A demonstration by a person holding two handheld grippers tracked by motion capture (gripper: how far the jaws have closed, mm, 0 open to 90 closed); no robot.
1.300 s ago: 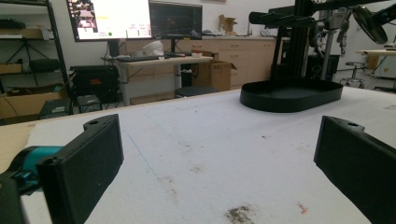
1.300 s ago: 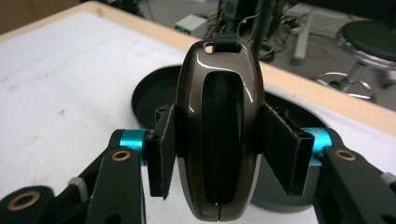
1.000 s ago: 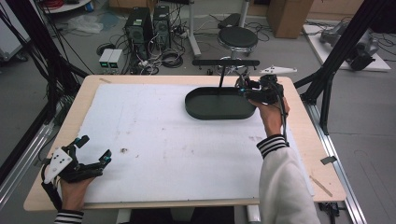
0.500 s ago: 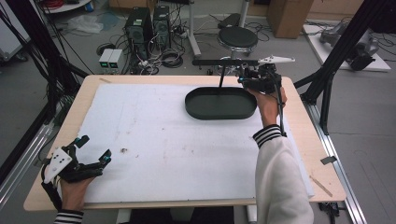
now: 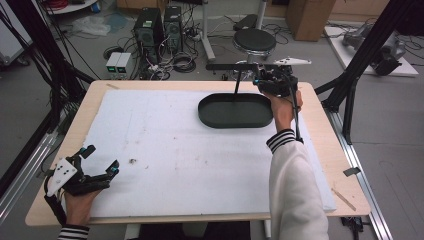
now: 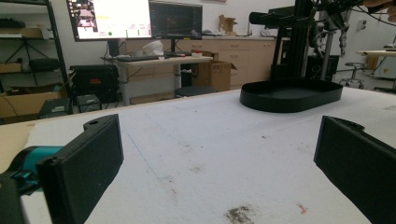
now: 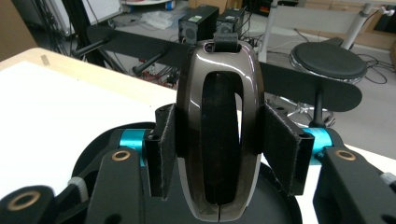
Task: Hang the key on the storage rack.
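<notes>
Claws first: our right claw (image 7: 219, 140) is clamped on a glossy brown oval ring (image 7: 218, 126), its pads pressing both long sides; a small black strap loop sits at the ring's top end. In the high view the right claw (image 5: 272, 82) hangs at about 1 o'clock of the worktop (image 5: 320, 150), over the far right rim of the black oval tray (image 5: 235, 117). Just beyond, at 12 o'clock from the tray, a black rack with a horizontal bar (image 5: 227, 66) stands on a thin post that rises from the tray's far side. In the right gripper view, that bar (image 7: 135, 44) runs behind the ring, with pegs sticking out toward us.

Our left claw (image 5: 97, 162) rests at 8 o'clock on the white mat (image 5: 165, 135), jaws wide apart with nothing between them. Its own view looks across the stained mat toward the tray (image 6: 292, 95).
</notes>
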